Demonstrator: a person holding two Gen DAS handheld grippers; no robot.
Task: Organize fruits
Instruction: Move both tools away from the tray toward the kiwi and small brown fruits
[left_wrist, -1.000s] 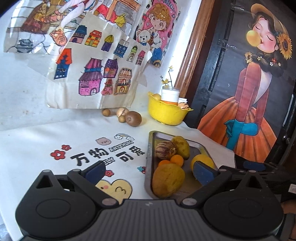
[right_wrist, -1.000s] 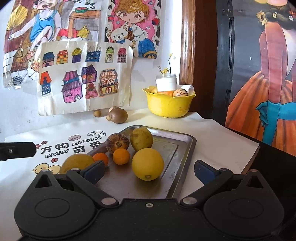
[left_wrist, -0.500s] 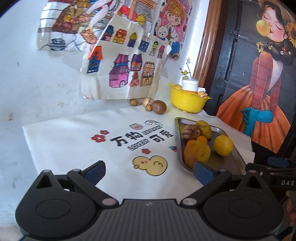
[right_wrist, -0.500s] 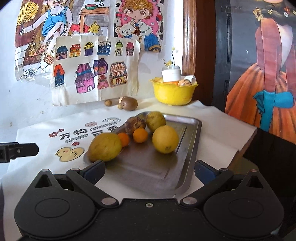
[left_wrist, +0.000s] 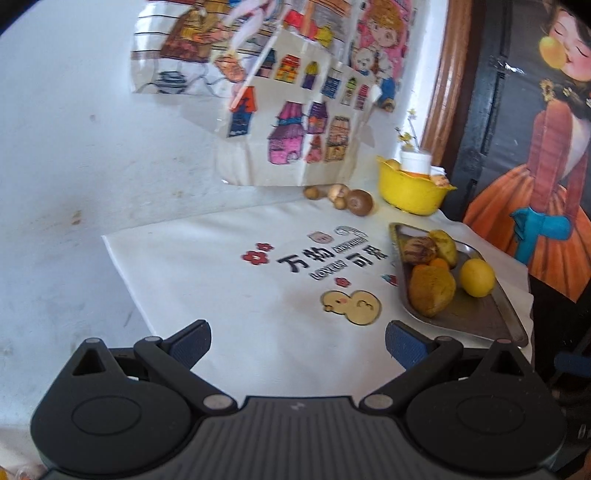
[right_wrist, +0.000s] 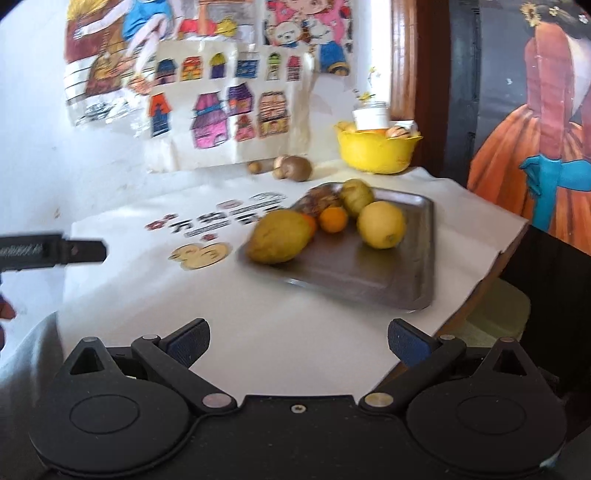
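Fruits (right_wrist: 380, 223) on tray (right_wrist: 369, 273) beyond spread right claw (right_wrist: 299, 338)

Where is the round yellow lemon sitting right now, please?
In the right wrist view, the lemon lies on the metal tray, right of the small orange.

Your left gripper (left_wrist: 297, 341) hangs with its jaws spread wide and nothing between them, above the white cloth (left_wrist: 221, 295) printed with a yellow duck (left_wrist: 351, 306). To your right sits the metal tray (left_wrist: 480, 321) holding a mango (left_wrist: 430, 290), a lemon (left_wrist: 477, 277), a small orange (left_wrist: 439, 263) and two more fruits behind. Near the wall stand a yellow bowl (left_wrist: 412, 192) and a kiwi (left_wrist: 359, 202).
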